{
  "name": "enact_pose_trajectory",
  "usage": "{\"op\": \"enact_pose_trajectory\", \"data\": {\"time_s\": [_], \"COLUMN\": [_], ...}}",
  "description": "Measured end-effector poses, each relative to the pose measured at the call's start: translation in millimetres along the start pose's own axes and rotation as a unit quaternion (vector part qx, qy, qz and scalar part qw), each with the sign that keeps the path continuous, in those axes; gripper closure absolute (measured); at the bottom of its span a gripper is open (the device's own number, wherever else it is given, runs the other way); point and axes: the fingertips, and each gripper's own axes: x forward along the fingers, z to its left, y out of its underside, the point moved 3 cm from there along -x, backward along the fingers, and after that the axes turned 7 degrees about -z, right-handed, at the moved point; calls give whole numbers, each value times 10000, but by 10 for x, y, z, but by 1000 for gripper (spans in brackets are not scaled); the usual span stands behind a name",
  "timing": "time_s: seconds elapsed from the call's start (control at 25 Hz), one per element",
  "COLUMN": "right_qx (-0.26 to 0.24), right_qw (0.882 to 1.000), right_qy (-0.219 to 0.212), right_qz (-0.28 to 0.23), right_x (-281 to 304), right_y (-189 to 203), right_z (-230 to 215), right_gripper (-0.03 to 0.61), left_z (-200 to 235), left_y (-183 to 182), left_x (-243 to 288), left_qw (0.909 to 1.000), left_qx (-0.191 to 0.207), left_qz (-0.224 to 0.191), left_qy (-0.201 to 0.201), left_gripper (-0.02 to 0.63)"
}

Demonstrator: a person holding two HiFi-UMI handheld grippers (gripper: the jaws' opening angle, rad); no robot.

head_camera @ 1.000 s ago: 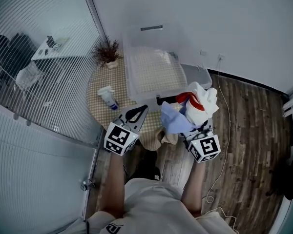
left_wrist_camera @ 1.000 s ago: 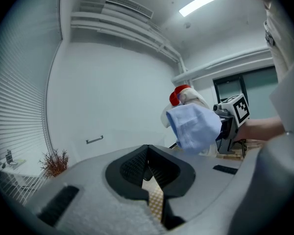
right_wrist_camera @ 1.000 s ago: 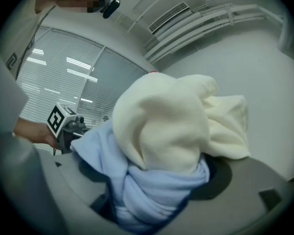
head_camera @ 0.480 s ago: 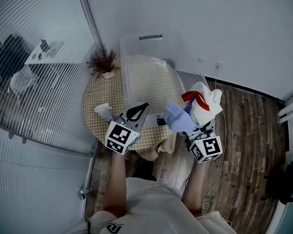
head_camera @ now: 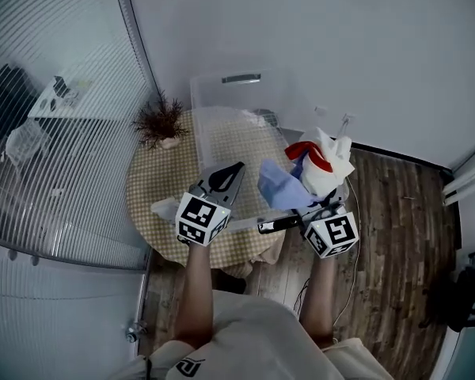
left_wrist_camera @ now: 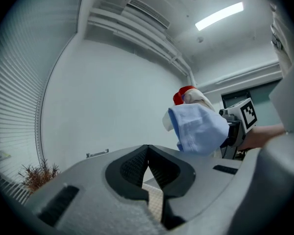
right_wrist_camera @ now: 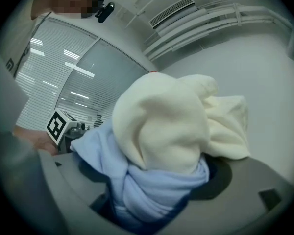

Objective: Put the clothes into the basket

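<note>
The clothes are soft, light and floppy, so nothing fragile needs to be worried about. The catch is that loose ends can be expected to slip out or snag on a rim. The bundle of clothes (head_camera: 313,165) (pale blue, cream, a bit of red) is pinched in the right tool (head_camera: 310,209), whose jaws are spread wide around the bunched blue fabric, with the rest mushrooming out past the pads. It's held up in the air by the basket's right side and hasn't been put in yet. The thick bunched middle is probably the best place to be gripped, since a single layer would likely be pulled free.

The left tool (head_camera: 229,172) is closed tip to tip, with nothing in it.

The basket (head_camera: 198,133), a clear tub set toward the bench's (head_camera: 154,172) far right edge, looks empty: the checked cloth can be seen straight through its floor.
</note>
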Motion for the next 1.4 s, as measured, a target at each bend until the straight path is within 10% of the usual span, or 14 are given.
{"op": "enact_pose_trajectory", "data": {"time_s": [1.4], "right_qx": [120], "right_qw": [9988], "right_qy": [214], "right_qz": [432], "right_x": [842], "right_y": [632], "right_z": [-613], "right_gripper": [156], "left_z": [391], "left_y": [485], "left_x": [1063], "left_qw": [9980], "left_qx": [-179], "left_qz": [158], "left_qy": [583], "left_gripper": [603]}}
